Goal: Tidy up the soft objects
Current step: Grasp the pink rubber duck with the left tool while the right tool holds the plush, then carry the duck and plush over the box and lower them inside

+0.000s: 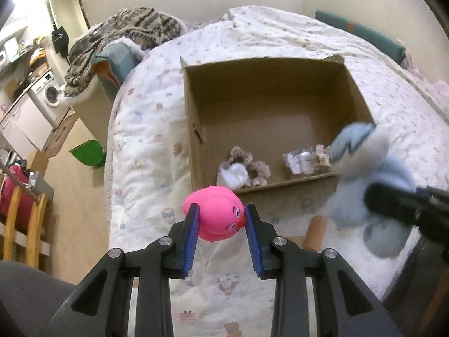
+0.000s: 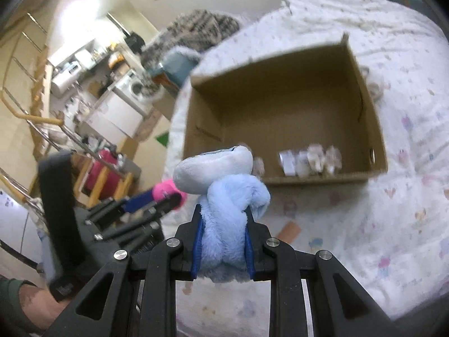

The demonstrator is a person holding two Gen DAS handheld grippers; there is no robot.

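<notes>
My left gripper point(image 1: 221, 210) is shut on a pink rubber duck point(image 1: 216, 213) and holds it above the bed, just short of the near wall of an open cardboard box point(image 1: 269, 95). My right gripper point(image 2: 223, 210) is shut on a light blue plush toy point(image 2: 224, 193), also near the box's near wall point(image 2: 322, 178). The plush point(image 1: 362, 174) shows blurred at the right of the left wrist view. Inside the box lie a beige and white plush point(image 1: 242, 170) and a crumpled clear packet point(image 1: 301, 160). The duck point(image 2: 165, 191) shows at the left of the right wrist view.
The box sits on a bed with a white patterned quilt point(image 1: 146, 140). A striped blanket point(image 1: 123, 36) is heaped beyond the bed's far left corner. A small cardboard tube point(image 1: 314, 231) lies on the quilt. A washing machine point(image 1: 47, 95) and a wooden rack point(image 1: 25, 224) stand at left.
</notes>
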